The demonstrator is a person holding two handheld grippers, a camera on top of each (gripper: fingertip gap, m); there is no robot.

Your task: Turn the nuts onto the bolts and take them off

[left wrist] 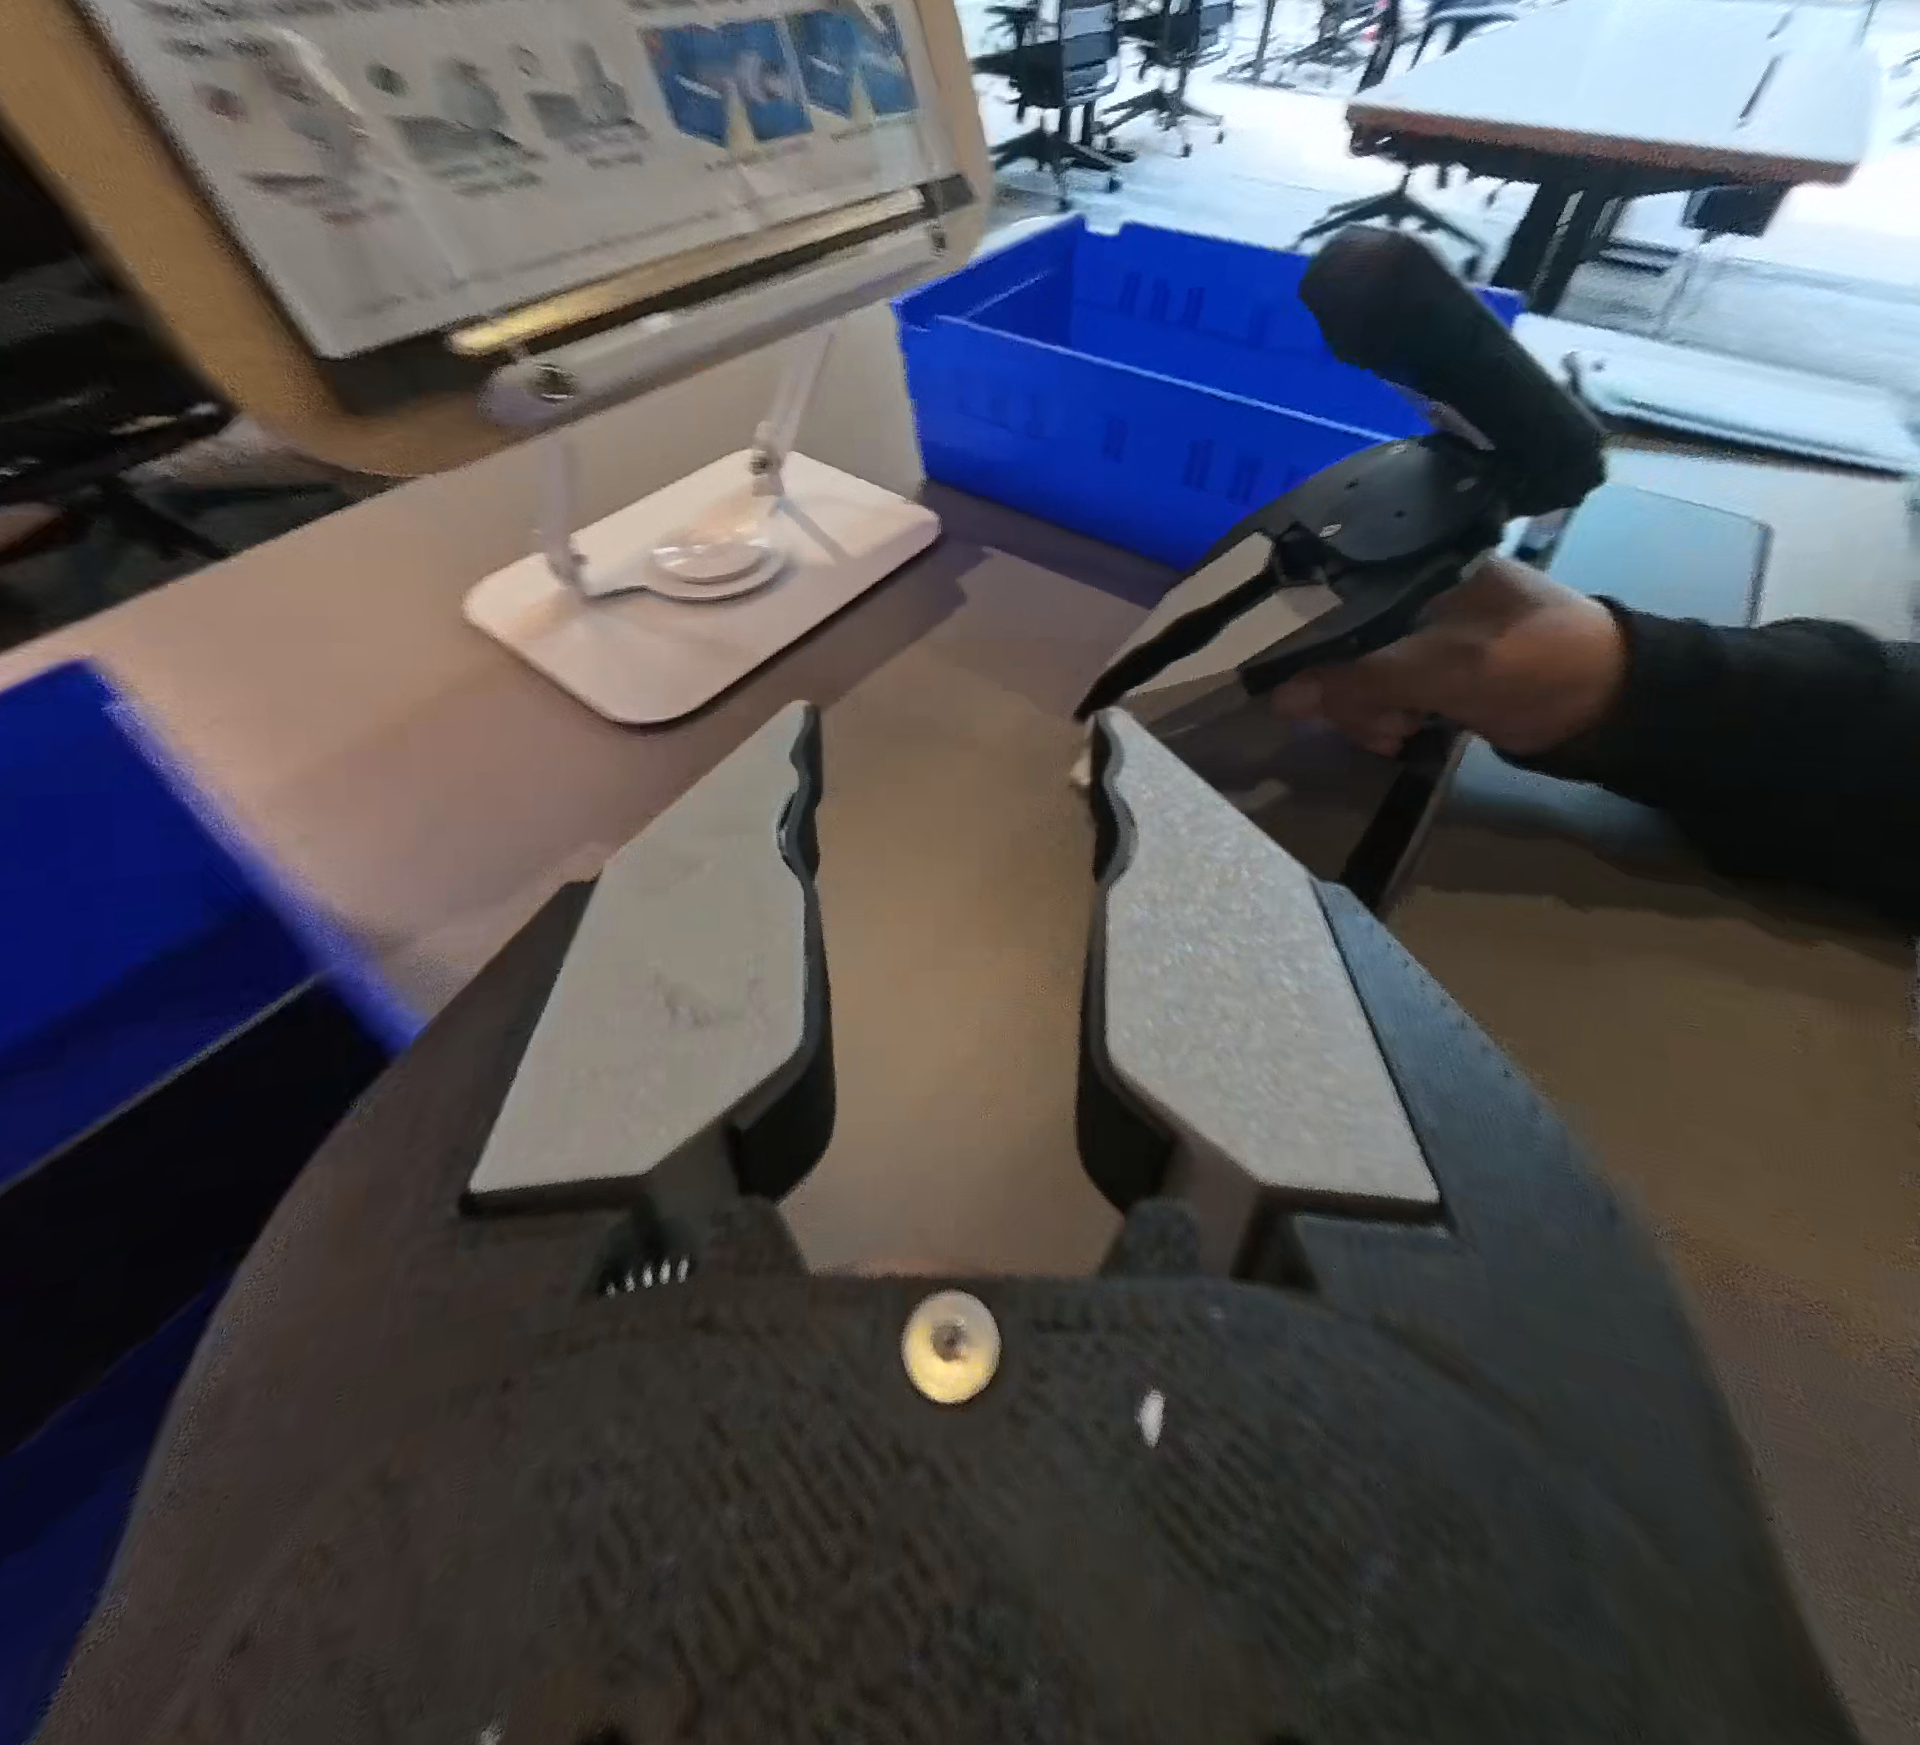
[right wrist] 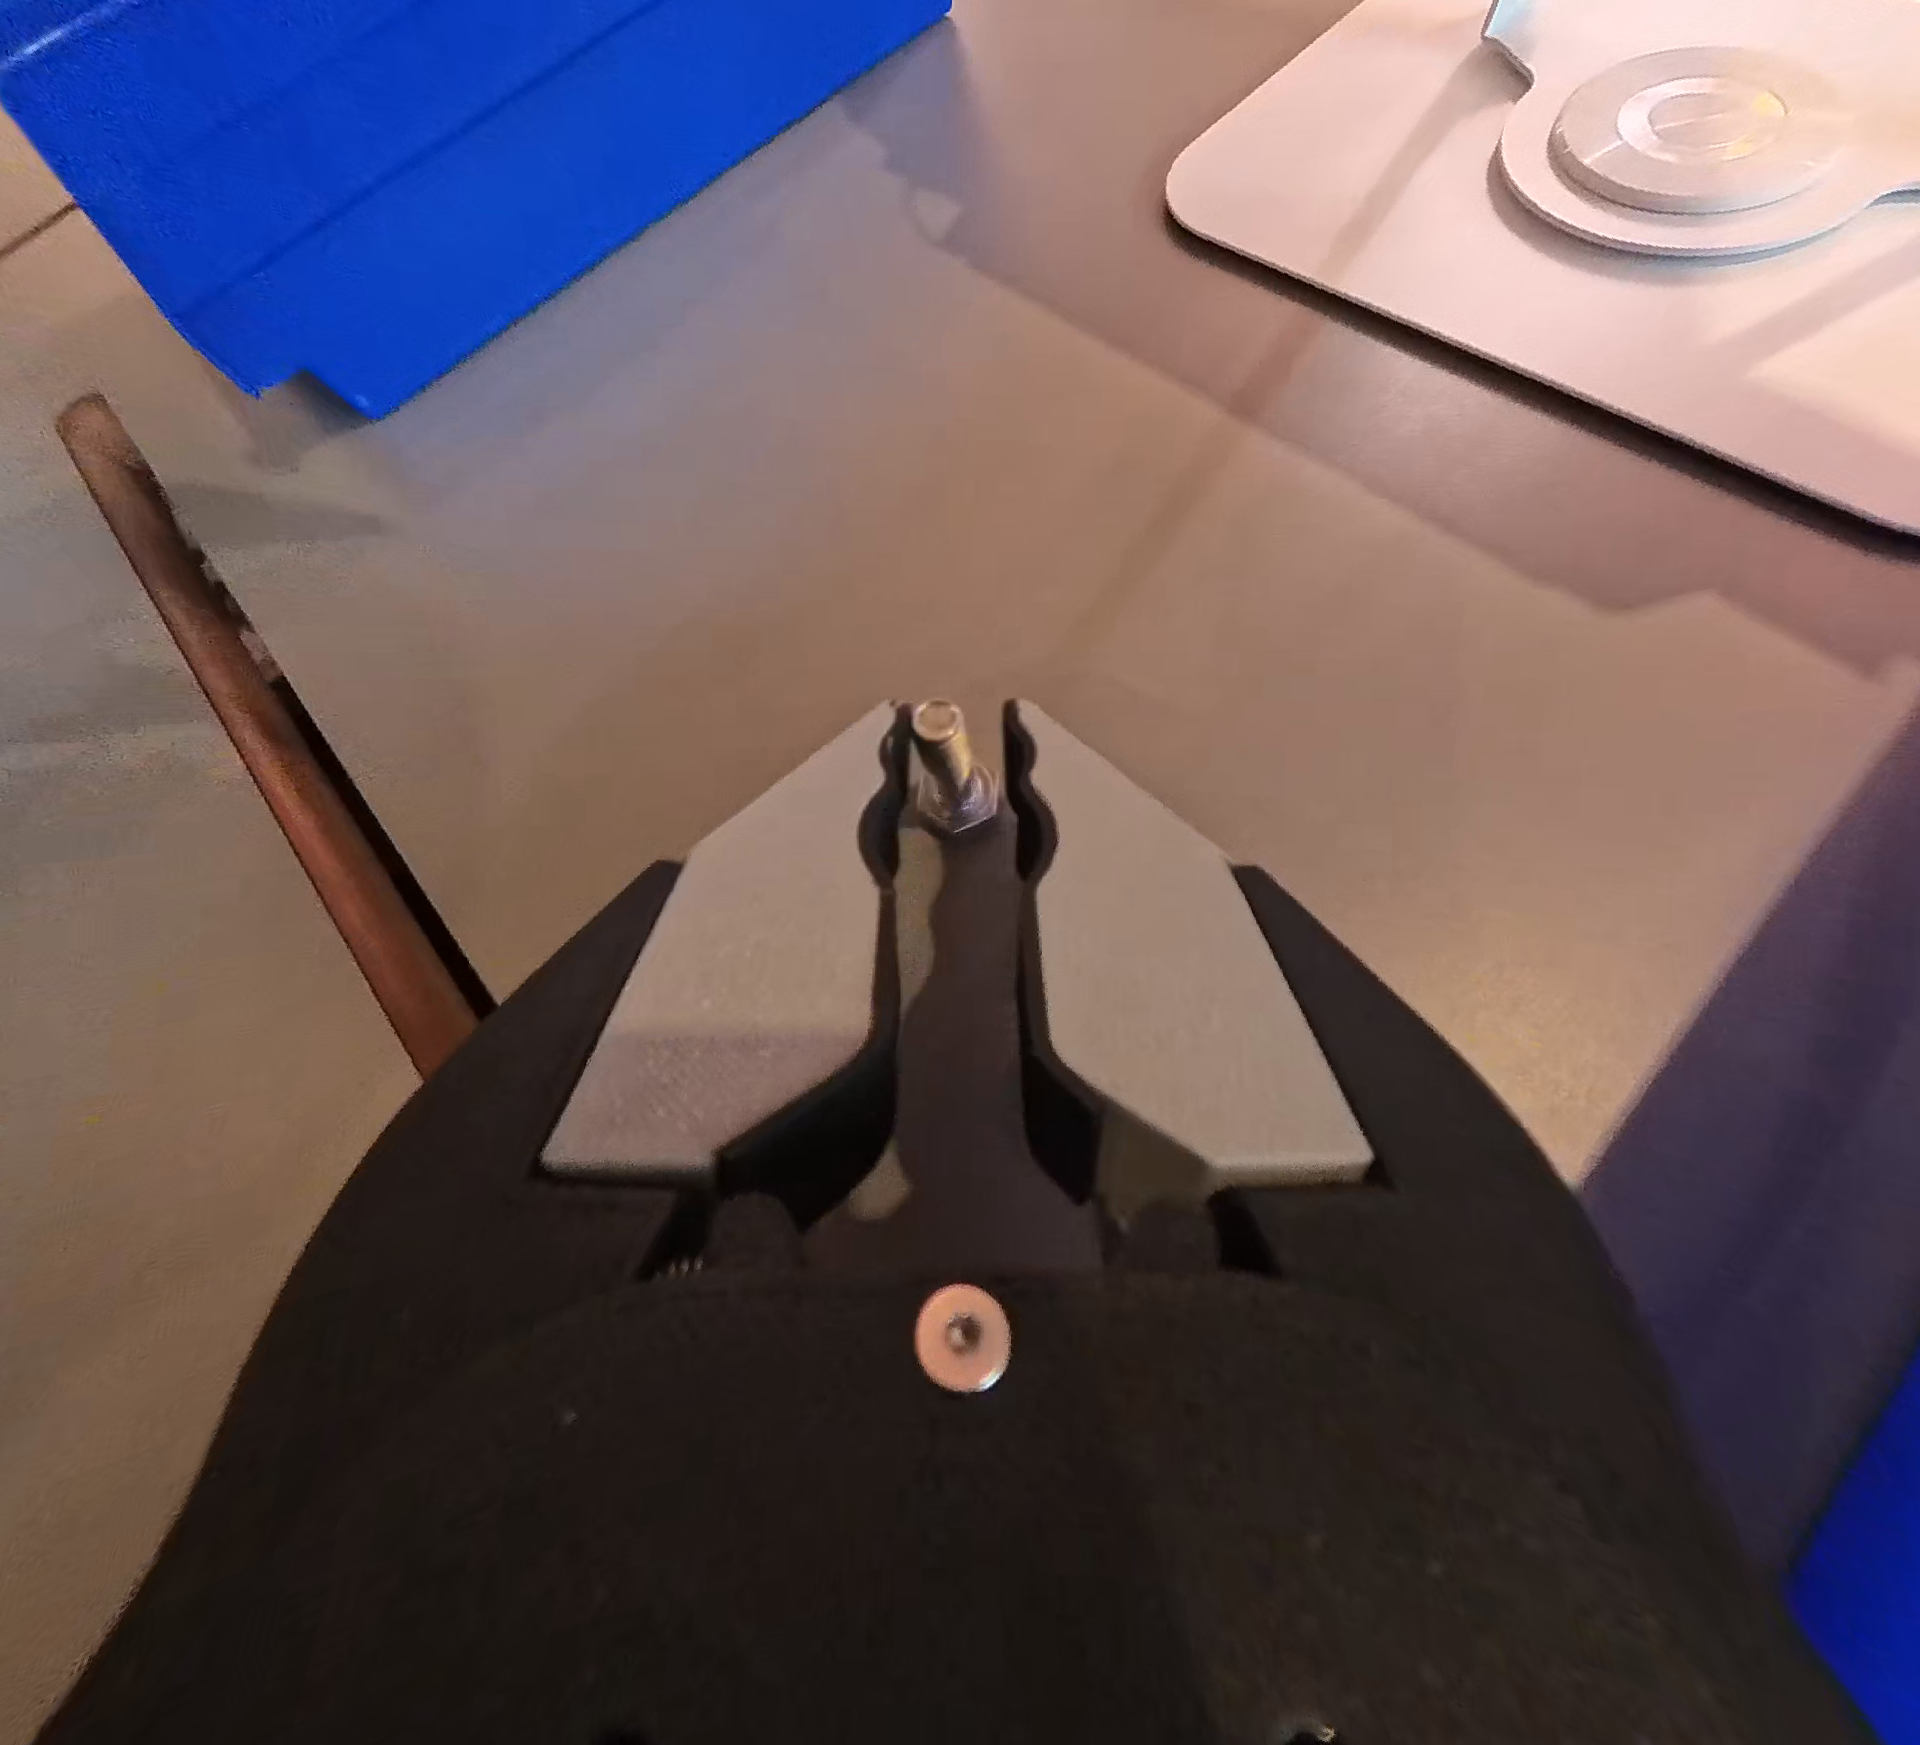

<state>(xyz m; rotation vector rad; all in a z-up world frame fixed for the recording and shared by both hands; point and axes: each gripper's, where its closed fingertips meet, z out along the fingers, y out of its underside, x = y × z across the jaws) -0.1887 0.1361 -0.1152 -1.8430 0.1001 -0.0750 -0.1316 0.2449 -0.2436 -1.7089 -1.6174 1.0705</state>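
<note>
Right hand-held gripper (right wrist: 951, 724) grips one bolt (right wrist: 940, 765), one nut (right wrist: 951, 812)

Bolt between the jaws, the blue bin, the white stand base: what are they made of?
Bolt: likely steel, bare silvery shine. Blue bin: looks like moulded plastic, even colour, stepped walls. Stand base: probably painted metal, smooth matte white, thin flat plate.

Printed matter: one item, unreadable.
You have an instruction sheet (left wrist: 468, 33) with text and small pictures on the tilted stand (left wrist: 707, 573) on your counter (left wrist: 935, 864); its writing is too blurred to read.
</note>
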